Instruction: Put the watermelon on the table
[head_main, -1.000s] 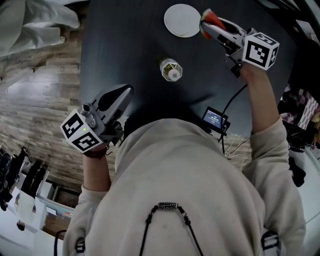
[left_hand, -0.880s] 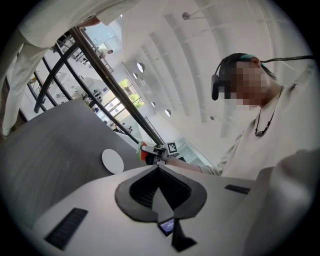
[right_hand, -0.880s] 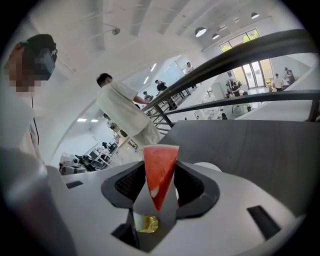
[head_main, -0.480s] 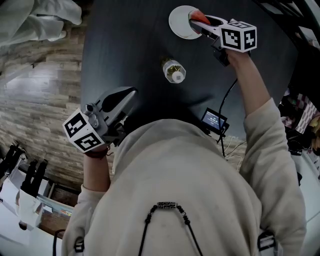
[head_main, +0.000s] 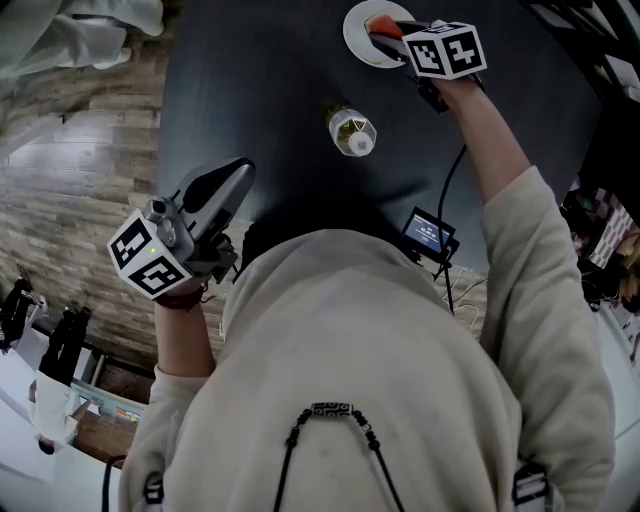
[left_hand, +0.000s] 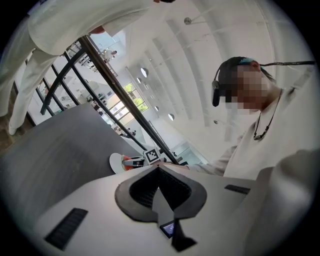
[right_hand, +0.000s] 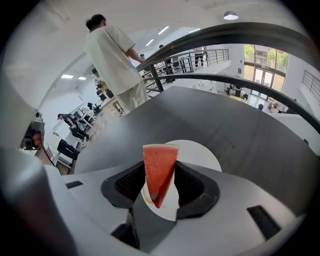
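A red watermelon slice (right_hand: 159, 172) with a green rind stands upright between the jaws of my right gripper (right_hand: 160, 176), which is shut on it. From the head camera, the slice (head_main: 381, 24) and right gripper (head_main: 386, 27) hang just over a white plate (head_main: 357, 30) at the far side of the dark table (head_main: 250, 90). The plate (right_hand: 200, 152) lies directly under the slice. My left gripper (head_main: 241, 174) is held off the table's near left edge, shut and empty (left_hand: 159, 169). The left gripper view also shows the plate (left_hand: 116, 162) far off.
A clear plastic bottle (head_main: 351, 131) stands on the table between me and the plate. A small screen device (head_main: 428, 234) with a cable sits at the near edge. A person in white (right_hand: 117, 57) stands beyond the table by a railing (right_hand: 200, 55).
My right gripper has come down and to the left with the watermelon, from beside the plate to over it. The left gripper has hardly moved.
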